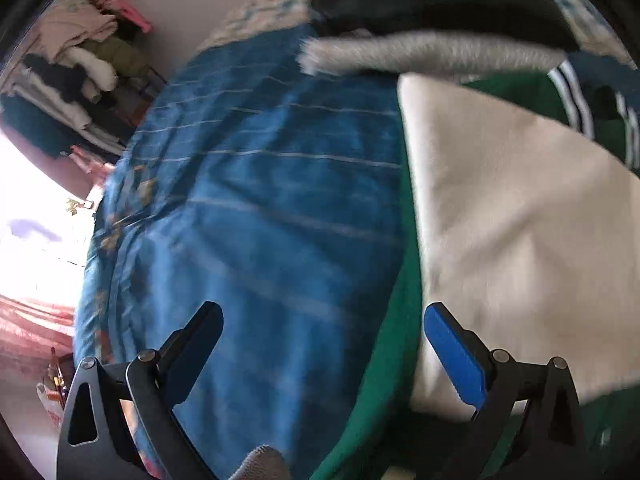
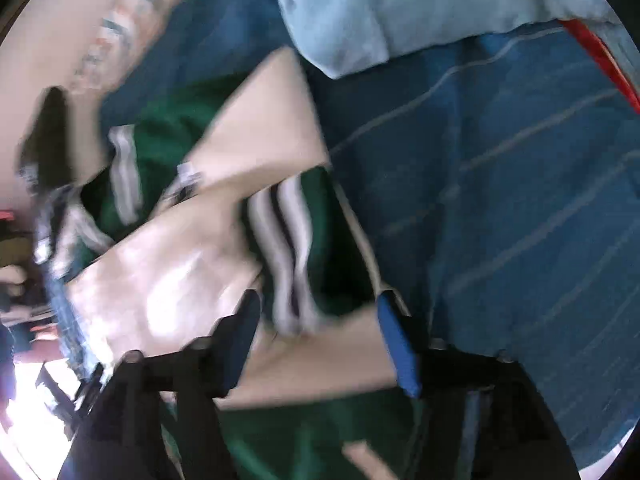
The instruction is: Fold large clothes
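Note:
A green jacket with a cream inner panel and white-and-black stripes lies on the bed. My left gripper hangs open above the jacket's left edge, with nothing between its fingers. In the right wrist view the same jacket lies crumpled, its cream panel and striped sleeve folded over each other. My right gripper stands open just over the striped sleeve; the blur hides whether the pads touch the cloth.
A blue bedspread with thin pale stripes covers the bed. A grey cloth and a black one lie beyond the jacket. A light blue cloth and a patterned pillow lie nearby. Clothes are piled by the wall.

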Motion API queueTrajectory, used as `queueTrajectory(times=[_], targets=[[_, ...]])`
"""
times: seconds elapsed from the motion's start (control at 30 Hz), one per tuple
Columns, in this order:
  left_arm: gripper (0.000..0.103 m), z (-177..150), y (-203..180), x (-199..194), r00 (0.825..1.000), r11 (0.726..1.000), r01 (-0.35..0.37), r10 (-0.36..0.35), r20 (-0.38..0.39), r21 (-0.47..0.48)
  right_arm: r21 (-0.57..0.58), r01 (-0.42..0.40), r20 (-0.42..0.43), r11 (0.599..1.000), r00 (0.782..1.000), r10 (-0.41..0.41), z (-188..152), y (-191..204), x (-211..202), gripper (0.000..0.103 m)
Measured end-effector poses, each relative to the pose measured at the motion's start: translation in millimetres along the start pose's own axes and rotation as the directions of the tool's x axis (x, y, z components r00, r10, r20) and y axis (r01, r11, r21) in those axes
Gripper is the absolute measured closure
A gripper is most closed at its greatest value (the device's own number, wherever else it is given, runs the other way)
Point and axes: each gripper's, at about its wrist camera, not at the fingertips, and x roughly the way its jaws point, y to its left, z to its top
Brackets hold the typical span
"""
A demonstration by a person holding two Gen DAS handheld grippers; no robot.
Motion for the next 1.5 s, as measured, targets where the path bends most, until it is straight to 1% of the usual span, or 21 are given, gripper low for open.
queueTrajectory(times=[0.13,0.2,0.37,0.47,0.5,0.53,0.57,0.63,0.7,0.77,0.83,0.9,0.97,1.03,1.07,1.17,1.2,1.27,1.37,1.43,1.5], targets=[[0.0,-64.8,24.5,-48.0,0.999,0.999,-0.045,0.045,-0.018,0.027,-0.01,-0.013,-0.08,1.0,0.997,0.013,-79.9,-3.8,-24.2,0.038],[0.0,-102.0,28.8,-57.4,0.996,0.997,-0.055,0.058,-0.062,0.049,-0.018,-0.033,-0.177,0.999,0.984,0.029,-125.4,-9.5,-18.2,0.038],[0.0,-194.5,4.7,-49.7,0.98,0.994,-0.025,0.046,-0.195,0.107,-0.043,-0.086,-0.424,0.995,0.904,0.06,-258.5,27.5,57.5,0.038],[0.0,-232.3,-17.2,-29.7,0.967,0.983,-0.012,0.057,-0.246,0.181,-0.099,-0.009,-0.465,0.995,0.885,-0.038,-315.8,38.9,98.2,0.038],[0.0,-244.1,-23.0,-24.6,0.968,0.981,-0.006,0.054,-0.245,0.193,-0.121,0.036,-0.447,0.992,0.89,-0.087,-326.6,39.2,108.3,0.04],[0.0,-250.7,-25.3,-23.8,0.973,0.981,-0.011,0.055,-0.223,0.194,-0.13,0.092,-0.382,0.987,0.914,-0.136,-334.5,40.0,110.6,0.047],[0.0,-251.2,-24.6,-26.0,0.977,0.982,-0.014,0.054,-0.205,0.19,-0.127,0.152,-0.337,0.98,0.923,-0.187,-339.7,38.7,109.3,0.078],[0.0,-249.9,-20.8,-27.2,0.978,0.985,0.007,0.03,-0.208,0.174,-0.03,0.119,-0.323,0.992,0.938,-0.123,-346.5,37.7,102.5,0.09],[0.0,-249.9,-13.9,-29.3,0.976,0.987,0.034,0.001,-0.217,0.156,-0.004,0.019,-0.339,1.0,0.941,-0.02,-353.2,48.2,94.8,0.091],[0.0,-248.4,-8.4,-30.1,0.975,0.987,0.062,-0.029,-0.222,0.146,-0.087,0.013,-0.366,0.996,0.93,-0.044,-358.3,58.4,95.1,0.09],[0.0,-247.4,-3.7,-34.2,0.974,0.987,0.081,-0.049,-0.221,0.138,-0.074,0.03,-0.408,0.997,0.911,-0.058,-355.4,52.4,96.7,0.086],[0.0,-245.2,7.3,-38.0,0.972,0.988,0.101,-0.073,-0.225,0.117,-0.005,0.026,-0.38,1.0,0.925,-0.026,-351.9,40.6,82.5,0.074],[0.0,-244.9,14.8,-49.9,0.974,0.99,0.102,-0.081,-0.211,0.094,0.053,-0.079,-0.356,0.995,0.93,0.093,-353.2,38.6,68.8,0.062],[0.0,-244.3,25.9,-58.9,0.98,0.994,0.08,-0.065,-0.187,0.074,0.081,-0.171,-0.394,0.982,0.9,0.189,-362.4,45.1,75.7,0.062],[0.0,-244.8,29.9,-60.7,0.982,0.995,0.07,-0.057,-0.182,0.065,0.078,-0.176,-0.423,0.981,0.886,0.192,-368.4,49.8,87.5,0.062],[0.0,-245.9,51.9,-61.4,0.983,0.999,0.04,-0.038,-0.181,0.004,0.073,-0.115,-0.494,0.991,0.859,0.136,-377.3,51.5,130.5,0.062],[0.0,-246.1,58.8,-59.8,0.982,0.999,0.034,-0.036,-0.185,-0.016,0.087,-0.099,-0.492,0.991,0.861,0.129,-382.3,51.2,139.1,0.064],[0.0,-245.0,70.2,-55.3,0.98,0.999,0.026,-0.033,-0.194,-0.035,0.039,-0.082,-0.453,0.996,0.887,0.091,-385.0,60.0,132.3,0.097],[0.0,-240.3,81.7,-49.7,0.978,0.998,0.031,-0.042,-0.202,-0.059,-0.05,-0.045,-0.335,0.998,0.942,0.026,-390.5,68.8,92.8,0.098],[0.0,-234.3,79.8,-49.2,0.978,0.997,0.052,-0.063,-0.198,-0.062,-0.08,-0.018,-0.316,0.997,0.949,-0.008,-390.4,70.7,83.3,0.098],[0.0,-224.9,71.1,-48.9,0.982,0.997,0.064,-0.069,-0.178,-0.034,-0.131,0.047,-0.339,0.99,0.936,-0.09,-385.1,70.8,90.8,0.097]])
